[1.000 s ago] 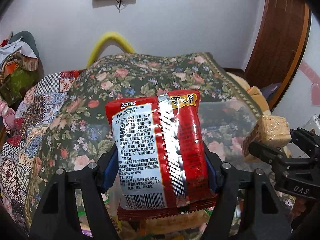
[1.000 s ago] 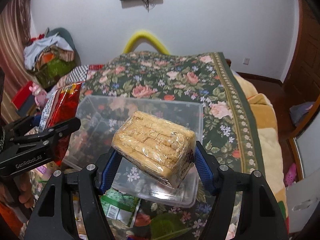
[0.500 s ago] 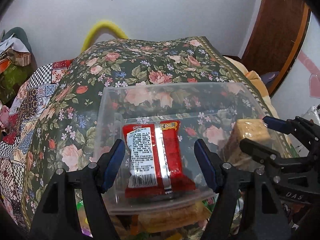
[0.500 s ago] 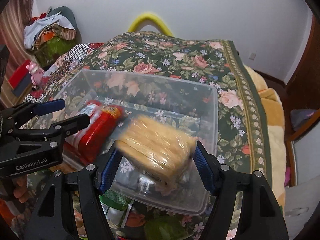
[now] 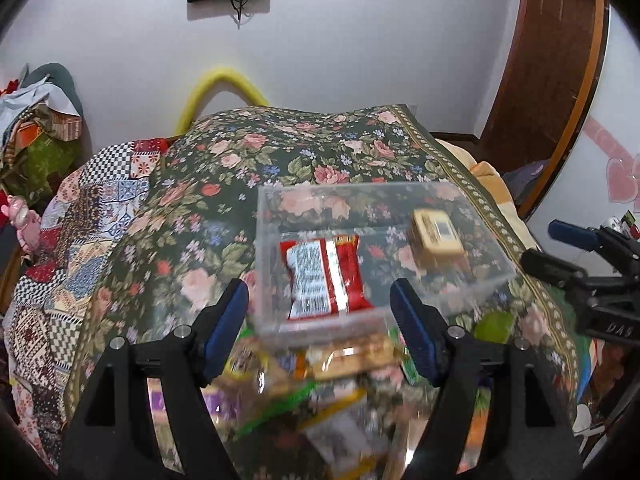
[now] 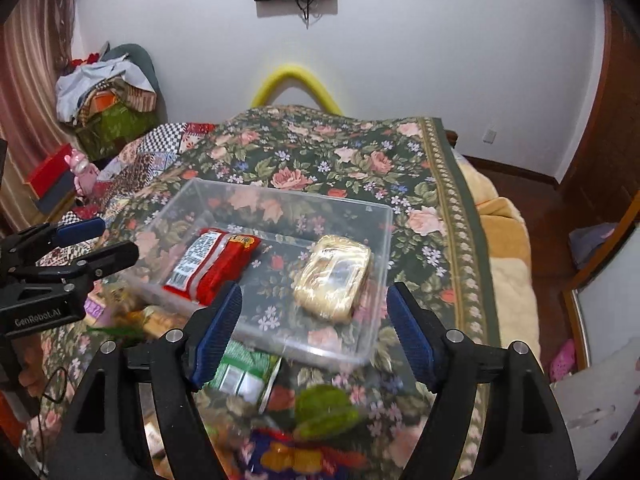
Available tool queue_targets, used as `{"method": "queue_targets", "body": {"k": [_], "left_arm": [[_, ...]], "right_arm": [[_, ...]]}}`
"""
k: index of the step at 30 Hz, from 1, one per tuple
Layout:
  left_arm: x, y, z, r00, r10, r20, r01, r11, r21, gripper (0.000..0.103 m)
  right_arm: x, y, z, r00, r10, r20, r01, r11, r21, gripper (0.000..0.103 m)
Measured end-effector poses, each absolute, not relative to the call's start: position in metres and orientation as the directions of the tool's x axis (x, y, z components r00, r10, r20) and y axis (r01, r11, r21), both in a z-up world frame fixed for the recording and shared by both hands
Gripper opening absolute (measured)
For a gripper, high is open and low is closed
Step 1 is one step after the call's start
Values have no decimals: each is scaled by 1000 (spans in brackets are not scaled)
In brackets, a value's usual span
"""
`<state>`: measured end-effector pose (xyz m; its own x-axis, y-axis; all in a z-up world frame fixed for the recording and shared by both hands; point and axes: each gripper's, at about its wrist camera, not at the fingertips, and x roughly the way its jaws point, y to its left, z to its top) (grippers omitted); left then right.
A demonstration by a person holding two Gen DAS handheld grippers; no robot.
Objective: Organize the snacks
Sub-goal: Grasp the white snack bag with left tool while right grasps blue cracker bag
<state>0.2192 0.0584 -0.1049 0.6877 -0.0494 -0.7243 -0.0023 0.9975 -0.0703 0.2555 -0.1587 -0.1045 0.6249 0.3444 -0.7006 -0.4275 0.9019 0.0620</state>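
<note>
Spread wide and holding nothing: blue-padded fingers (image 5: 224, 320) of the left gripper (image 5: 320, 326), likewise those of the right gripper (image 6: 312, 334). Just ahead of both pairs, a clear rectangular plastic bin (image 6: 376, 216) resting on a dark floral bedspread (image 6: 320, 152). Inside it, beyond the left fingertips, a red foil snack packet (image 5: 324, 276) lying label-up; beyond the right fingertips, a cellophane-wrapped block of pale biscuits (image 6: 334, 276), apart from the red packet with bare floor between. Both apparently delivered, so likely between placements, with a fresh pick due. Below and nearer than the fingers, a blurred heap of loose snacks: a green-and-white packet (image 6: 244, 372) tucked at the bin's near edge, a green pouch (image 6: 324, 408), a tan wrapped bar (image 5: 352, 356). Next move probably calling for a downward tilt toward that heap, one packet centred between the pads, then a gentle squeeze to avoid crushing contents.
</note>
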Motion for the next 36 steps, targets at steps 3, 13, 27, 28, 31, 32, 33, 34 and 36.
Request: {"method": "queue_targets", "body": {"k": [3, 13, 27, 28, 31, 32, 33, 34, 36], "left_arm": [[202, 58, -107, 679, -52, -732, -1, 997, -72, 74], [158, 52, -137, 621, -65, -781, 13, 997, -73, 74], [159, 35, -201, 519, -67, -852, 1, 997, -77, 74], [159, 35, -202, 524, -63, -849, -3, 997, -76, 74], [164, 41, -205, 524, -81, -848, -21, 994, -109, 74], [165, 45, -209, 517, -100, -850, -31, 990, -135, 74], [167, 49, -212, 510, -119, -852, -37, 986, -160, 74], [168, 52, -215, 503, -141, -852, -43, 981, -188, 74], [169, 58, -221, 494, -177, -851, -57, 970, -235, 73]], "right_arm": [[237, -167, -102, 634, 347, -691, -425, 903, 63, 77], [197, -182, -126, 603, 336, -724, -406, 910, 84, 84], [184, -196, -182, 475, 336, -813, -374, 914, 159, 84], [184, -195, -185, 469, 335, -817, -373, 914, 161, 84], [181, -195, -192, 455, 347, -820, -367, 912, 182, 84], [181, -195, -194, 453, 351, -819, -364, 912, 190, 84], [181, -195, -194, 452, 356, -818, -361, 911, 198, 84], [182, -195, -195, 449, 362, -817, -358, 910, 207, 84], [182, -193, -197, 443, 369, -817, -361, 908, 214, 83]]}}
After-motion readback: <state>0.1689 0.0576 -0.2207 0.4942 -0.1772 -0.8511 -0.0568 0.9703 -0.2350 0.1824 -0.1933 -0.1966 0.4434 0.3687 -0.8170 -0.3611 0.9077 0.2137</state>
